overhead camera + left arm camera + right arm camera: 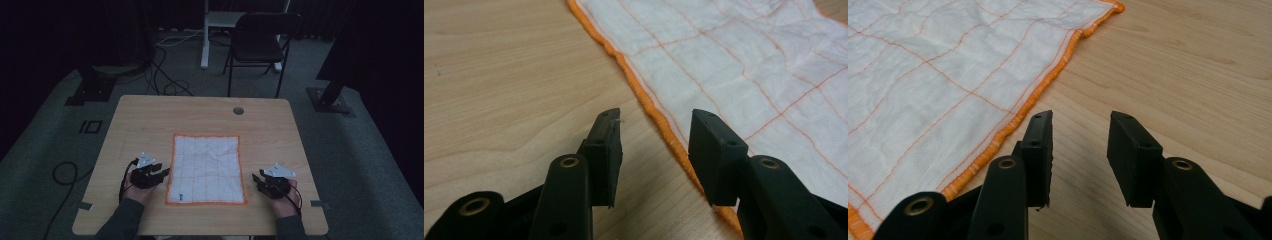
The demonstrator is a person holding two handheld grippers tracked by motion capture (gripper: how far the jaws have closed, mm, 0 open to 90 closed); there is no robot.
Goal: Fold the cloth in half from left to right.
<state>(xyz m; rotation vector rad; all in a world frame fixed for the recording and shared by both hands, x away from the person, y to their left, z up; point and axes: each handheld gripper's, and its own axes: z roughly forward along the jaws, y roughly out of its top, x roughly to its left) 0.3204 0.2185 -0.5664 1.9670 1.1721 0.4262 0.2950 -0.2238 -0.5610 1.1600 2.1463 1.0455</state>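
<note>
Left gripper (161, 175) sits lower left of frame, jaws apart and empty, straddling the cloth's (207, 167) orange hem so I can regrip. Cloth lies flat at table (150, 115) centre. Right gripper (257, 179), lower right, gapes empty just off the opposite hem.

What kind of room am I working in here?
Probably a lab or recording room, not a home: a bare wooden table on grey carpet, loose cables trailing over the floor, a black folding chair and dark stand bases around it.

Black left claw (161, 175), black right claw (258, 178), brass-ringed screw holes, grey three-cornered top plates, trailing black cables, dark sleeves
</note>
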